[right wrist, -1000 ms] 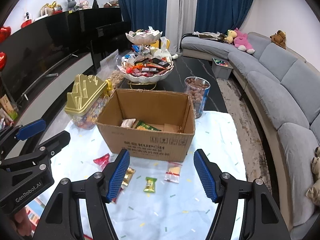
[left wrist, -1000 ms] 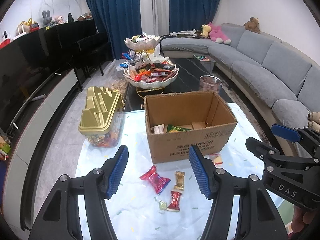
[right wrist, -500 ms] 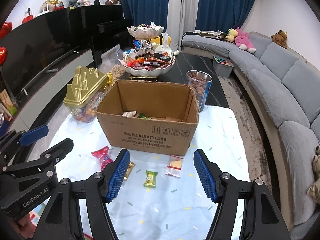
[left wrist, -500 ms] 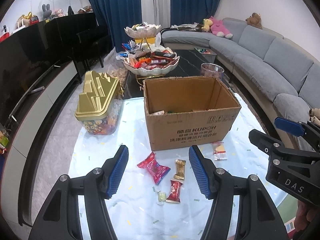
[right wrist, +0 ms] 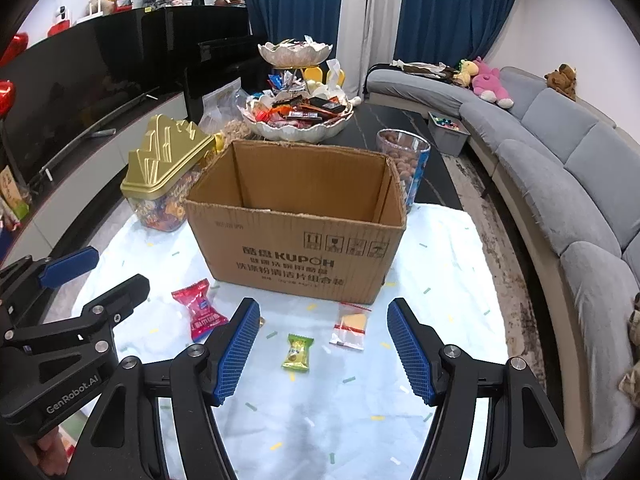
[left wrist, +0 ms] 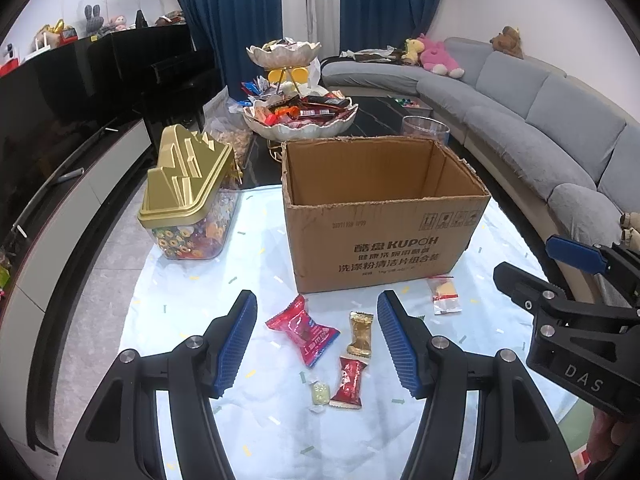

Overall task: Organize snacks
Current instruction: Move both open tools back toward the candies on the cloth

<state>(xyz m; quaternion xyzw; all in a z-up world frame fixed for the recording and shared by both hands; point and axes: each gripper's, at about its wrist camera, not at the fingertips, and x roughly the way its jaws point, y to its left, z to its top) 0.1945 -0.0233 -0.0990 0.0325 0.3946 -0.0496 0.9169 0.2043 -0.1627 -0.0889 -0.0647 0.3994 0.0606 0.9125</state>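
I see left gripper (left wrist: 316, 344) spread, empty, over red snack (left wrist: 302, 330) | right gripper (right wrist: 324, 346) spread, empty, over green candy (right wrist: 297, 353) | both snacks on cloth (right wrist: 440, 280) before cardboard box (right wrist: 300, 256)

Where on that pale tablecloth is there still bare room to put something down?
Free: the cloth right of the brown cardboard box, toward the grey sofa. Crowded: in front of the box, where loose wrapped snacks like the red packet lie.
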